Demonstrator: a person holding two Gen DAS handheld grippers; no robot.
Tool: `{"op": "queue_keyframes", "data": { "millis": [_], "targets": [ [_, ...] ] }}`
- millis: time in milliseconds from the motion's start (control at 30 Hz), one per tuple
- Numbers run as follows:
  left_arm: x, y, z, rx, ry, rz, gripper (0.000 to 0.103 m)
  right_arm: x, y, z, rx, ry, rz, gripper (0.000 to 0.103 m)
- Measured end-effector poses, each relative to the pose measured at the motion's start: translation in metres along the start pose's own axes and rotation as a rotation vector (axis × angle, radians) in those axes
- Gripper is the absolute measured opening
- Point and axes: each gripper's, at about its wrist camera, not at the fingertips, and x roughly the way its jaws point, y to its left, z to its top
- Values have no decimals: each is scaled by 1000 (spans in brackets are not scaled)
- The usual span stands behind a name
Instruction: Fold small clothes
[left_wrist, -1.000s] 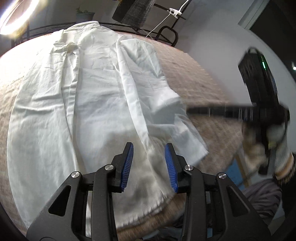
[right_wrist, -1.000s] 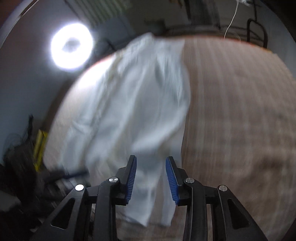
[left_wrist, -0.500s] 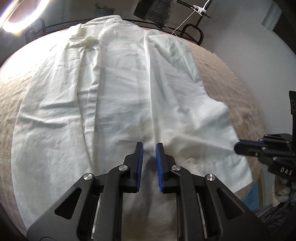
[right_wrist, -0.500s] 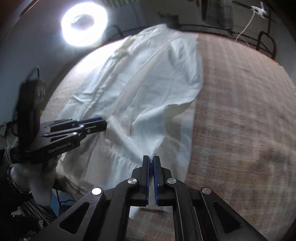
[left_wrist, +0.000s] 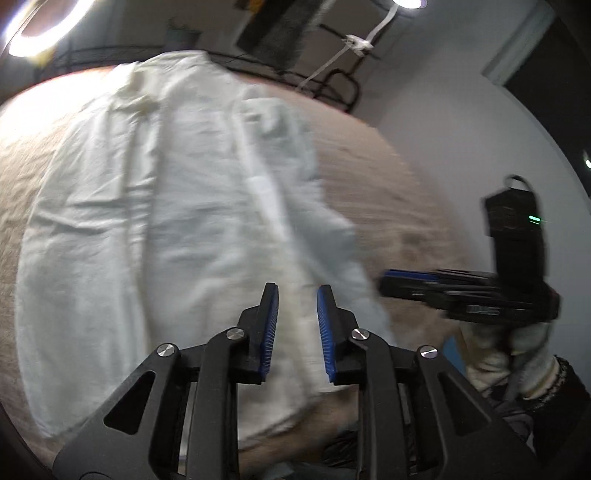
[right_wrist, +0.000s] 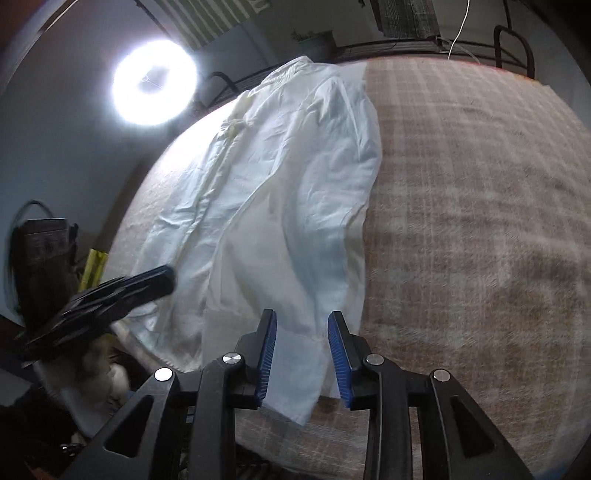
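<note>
Shirt (left_wrist: 155, 229) is lying flat on the blanket (right_wrist: 480, 221); both grippers, left (left_wrist: 294, 325) and right (right_wrist: 302, 354), are hovering released, so each should be pinching the hem squarely.

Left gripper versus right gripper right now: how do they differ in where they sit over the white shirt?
The left gripper is over the shirt's body near the hem; the right gripper is over the sleeve end at the white shirt's right edge, beside the bare plaid blanket. The right gripper's gap looks slightly wider. Both are open, holding nothing, with blue-padded fingers.
</note>
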Motion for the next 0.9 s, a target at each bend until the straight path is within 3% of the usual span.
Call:
{"op": "queue_keyframes", "data": {
  "millis": [133, 200, 333, 533, 633, 733, 833, 900],
  "targets": [
    [19, -36, 3, 148, 23, 46, 21, 3, -2, 1, 22, 8, -33, 29],
    [39, -35, -2, 195, 76, 120, 21, -2, -6, -1, 25, 1, -33, 29],
    [52, -8, -19, 179, 140, 231, 21, -6, -1, 2, 15, -19, -24, 29],
    [35, -8, -30, 218, 76, 226, 21, -11, -1, 4, 11, -41, -15, 29],
    [18, -25, -29, 241, -2, 192, 21, -30, -6, 4, 35, -101, -7, 31],
    [12, -50, -28, 295, -30, 153, 22, -61, -14, 0, 66, -206, -2, 38],
    [26, -70, -28, 321, -7, 127, 48, -86, -26, -4, 103, -285, -2, 44],
    [44, -84, -29, 344, 32, 131, 49, -102, -40, -9, 145, -342, -4, 45]
  ]
}}
